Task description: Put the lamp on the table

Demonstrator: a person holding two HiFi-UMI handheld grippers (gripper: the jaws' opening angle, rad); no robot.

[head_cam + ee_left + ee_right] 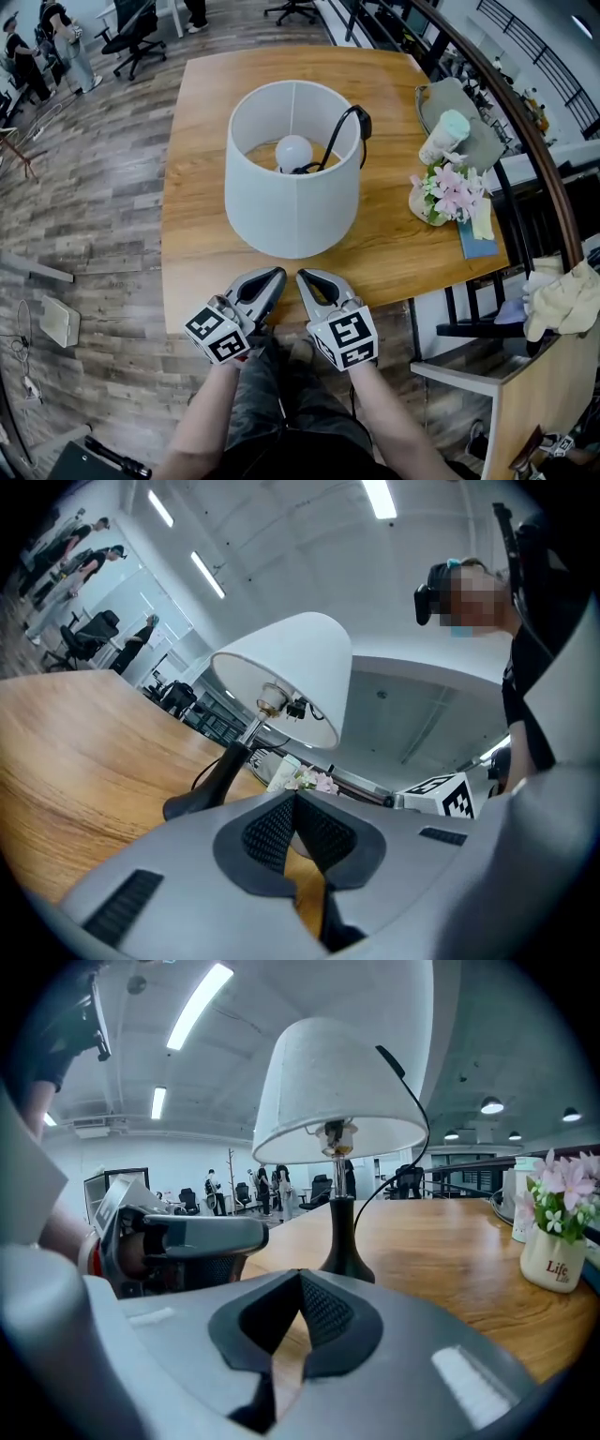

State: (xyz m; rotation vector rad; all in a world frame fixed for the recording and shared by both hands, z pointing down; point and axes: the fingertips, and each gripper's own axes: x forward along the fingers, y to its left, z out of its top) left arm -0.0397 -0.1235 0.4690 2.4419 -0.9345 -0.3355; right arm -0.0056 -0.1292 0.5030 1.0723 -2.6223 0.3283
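Note:
The lamp [295, 169], with a white drum shade, a bulb and a black cord, stands upright in the middle of the wooden table [202, 253]. In the gripper views the lamp [291, 677] [342, 1091] shows its black stem and foot resting on the tabletop. My left gripper [277, 273] [295, 795] and right gripper [304, 276] [300, 1275] sit side by side at the table's front edge, just short of the shade. Both have their jaws shut with nothing between them. Neither touches the lamp.
A small vase of pink flowers [439, 195] stands at the table's right edge, on a blue book [478, 239]. Behind it lies a grey tray [487, 145] with a white cup [444, 136]. A dark curved railing [525, 122] runs along the right. Office chairs [131, 37] stand at the far left.

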